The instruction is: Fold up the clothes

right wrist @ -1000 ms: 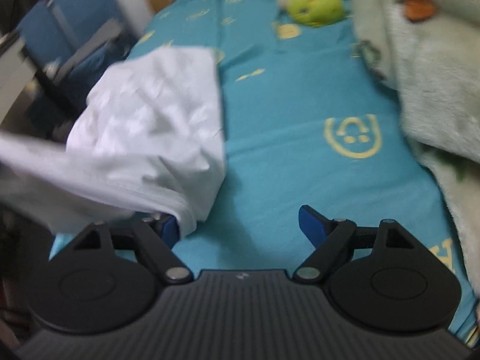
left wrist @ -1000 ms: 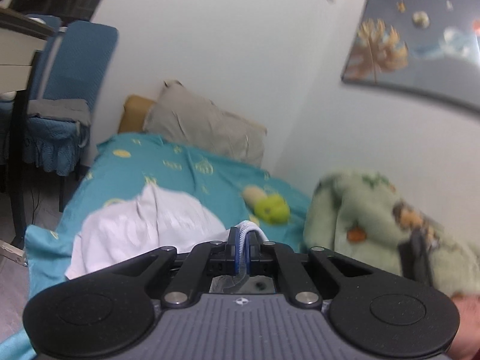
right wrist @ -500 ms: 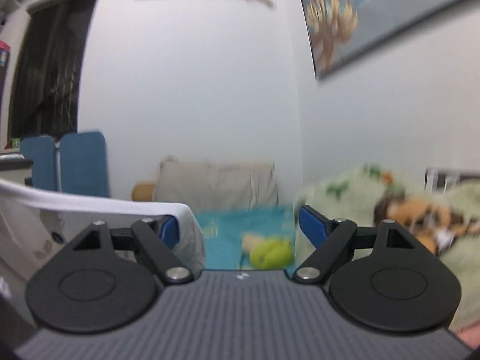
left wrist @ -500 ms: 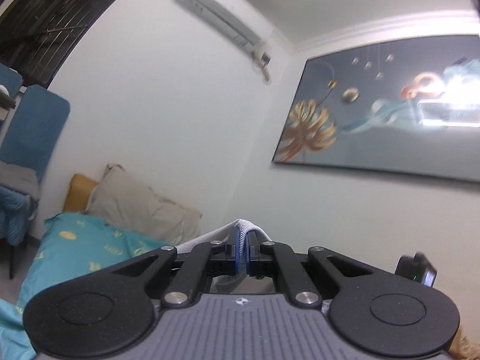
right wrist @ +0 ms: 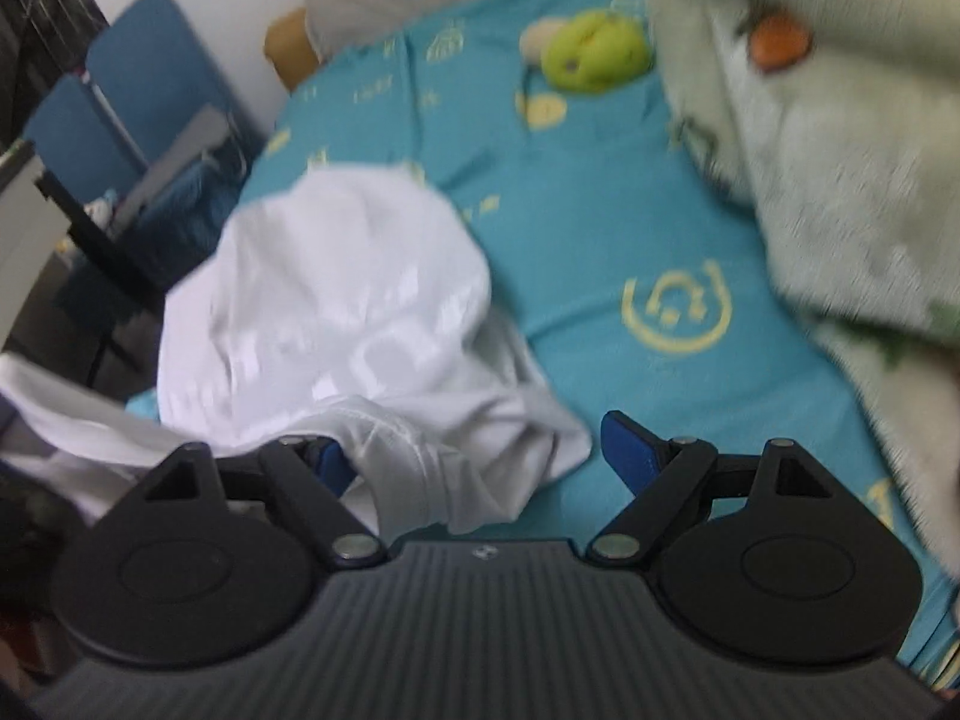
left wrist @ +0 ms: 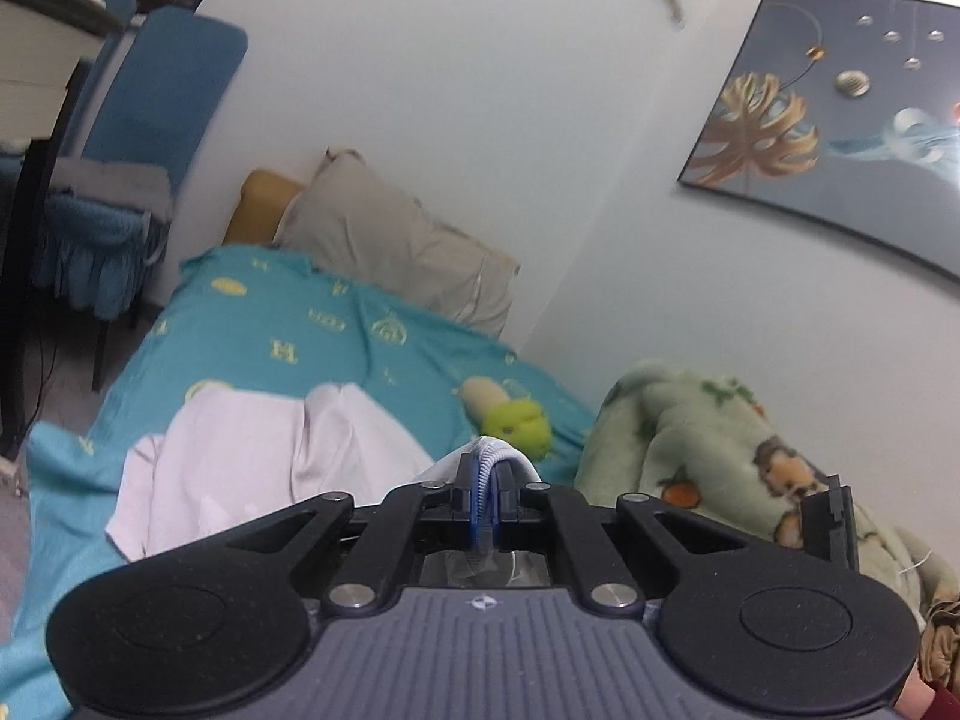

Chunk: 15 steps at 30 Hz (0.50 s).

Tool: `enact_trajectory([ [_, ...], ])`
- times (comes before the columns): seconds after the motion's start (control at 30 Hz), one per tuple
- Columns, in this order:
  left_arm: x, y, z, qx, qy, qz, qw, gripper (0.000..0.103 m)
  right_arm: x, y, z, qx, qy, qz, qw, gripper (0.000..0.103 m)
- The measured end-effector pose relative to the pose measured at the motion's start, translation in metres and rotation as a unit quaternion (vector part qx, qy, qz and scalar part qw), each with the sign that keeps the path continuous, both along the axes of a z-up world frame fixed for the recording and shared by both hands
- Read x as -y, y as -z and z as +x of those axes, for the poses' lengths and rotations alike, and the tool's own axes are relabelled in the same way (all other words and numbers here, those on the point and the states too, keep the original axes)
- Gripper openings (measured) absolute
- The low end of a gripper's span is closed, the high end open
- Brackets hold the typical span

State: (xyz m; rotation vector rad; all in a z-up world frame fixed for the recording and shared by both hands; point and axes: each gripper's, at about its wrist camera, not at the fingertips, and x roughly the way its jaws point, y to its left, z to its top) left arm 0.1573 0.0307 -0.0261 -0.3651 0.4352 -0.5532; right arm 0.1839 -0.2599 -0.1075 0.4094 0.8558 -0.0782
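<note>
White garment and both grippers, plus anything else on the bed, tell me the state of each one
white garment: crumpled on the bed, one edge lifted.
left gripper: jaws shut on the garment's ribbed edge.
right gripper: jaws open, cloth draped over the left jaw.
teal bedsheet: spread, lightly wrinkled.
green blanket: bunched up.
green plush toy: lying loose.
beige pillow: propped against the wall.

Bare sheet (right wrist: 600, 252) mid-bed passable; blanket (right wrist: 840, 150) blocks right, prob. toy (right wrist: 594, 48) beyond.

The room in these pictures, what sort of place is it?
Most likely a home bedroom: a bed with a teal sheet, a grey pillow against the wall, and a framed picture hanging above.
</note>
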Motion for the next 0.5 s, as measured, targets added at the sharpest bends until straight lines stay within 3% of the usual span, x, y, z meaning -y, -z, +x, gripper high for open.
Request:
enact_trajectory([
  [0.17,0.002,0.009,0.005,-0.009,-0.007,0.024,0.9996,0.004,-0.047,-0.004,-0.003,0.010,-0.081,-0.066,0.995,0.085],
  [0.33,-0.006,0.002,0.008,-0.013,-0.044,0.014,0.9989,0.004,-0.079,0.011,0.003,-0.020,-0.157,-0.187,0.970,0.085],
  [0.4,-0.014,-0.001,0.008,-0.016,-0.062,0.002,0.9980,0.004,-0.083,0.015,0.000,-0.029,-0.184,-0.200,0.962,0.085],
  [0.5,-0.025,-0.005,0.007,-0.020,-0.078,-0.017,0.9966,0.004,-0.089,0.007,-0.007,-0.005,-0.199,-0.191,0.961,0.085],
])
